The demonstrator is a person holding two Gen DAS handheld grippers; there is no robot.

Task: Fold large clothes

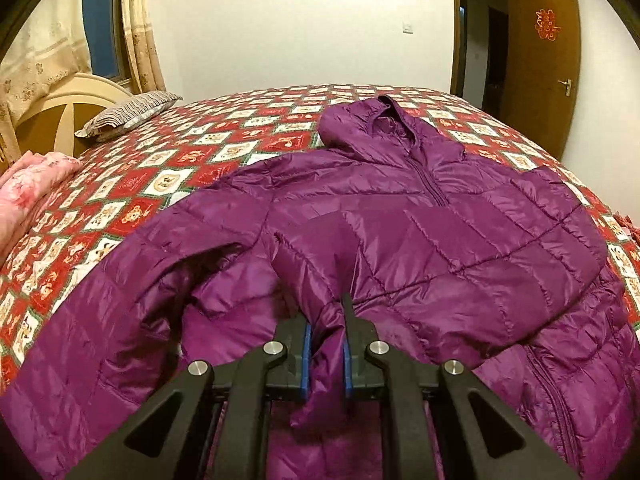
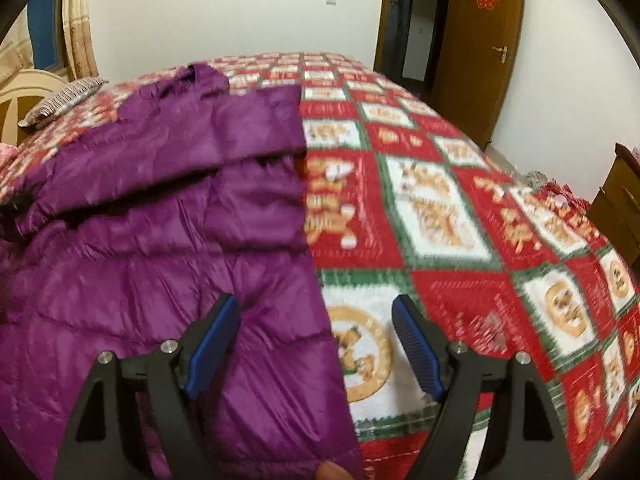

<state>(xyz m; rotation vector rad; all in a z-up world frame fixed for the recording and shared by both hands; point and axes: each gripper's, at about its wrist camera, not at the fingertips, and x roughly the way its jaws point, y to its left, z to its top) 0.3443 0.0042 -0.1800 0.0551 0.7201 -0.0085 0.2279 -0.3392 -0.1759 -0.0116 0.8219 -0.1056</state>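
Purple puffer jacket lies spread on the bed, front up, zip closed, hood pointing toward the far wall. One sleeve is folded across the chest, its cuff end bunched up near me. Other sleeve trails off to the left over the quilt.

My left gripper is pressed together on that bunched cuff fabric; purple cloth sits squeezed between the blue pads and hangs out below them. Gripper is over the jacket's lower middle.

My right gripper is spread wide, nothing between the fingers. It hovers at the jacket's right edge: left finger over the purple fabric, right finger over bare quilt. Right wrist view is motion-blurred, so can't tell if the fingertips touch the cloth. A fingertip of my hand shows at the bottom edge of that view.

Bed quilt is red w/ white-and-green squares carrying cartoon figures. Striped pillow sits at the far left corner by the cream headboard; pink bedding lies at the left edge. Beyond: white wall w/ a switch, curtains by a window, and a brown door standing open w/ a red paper cutout on it.
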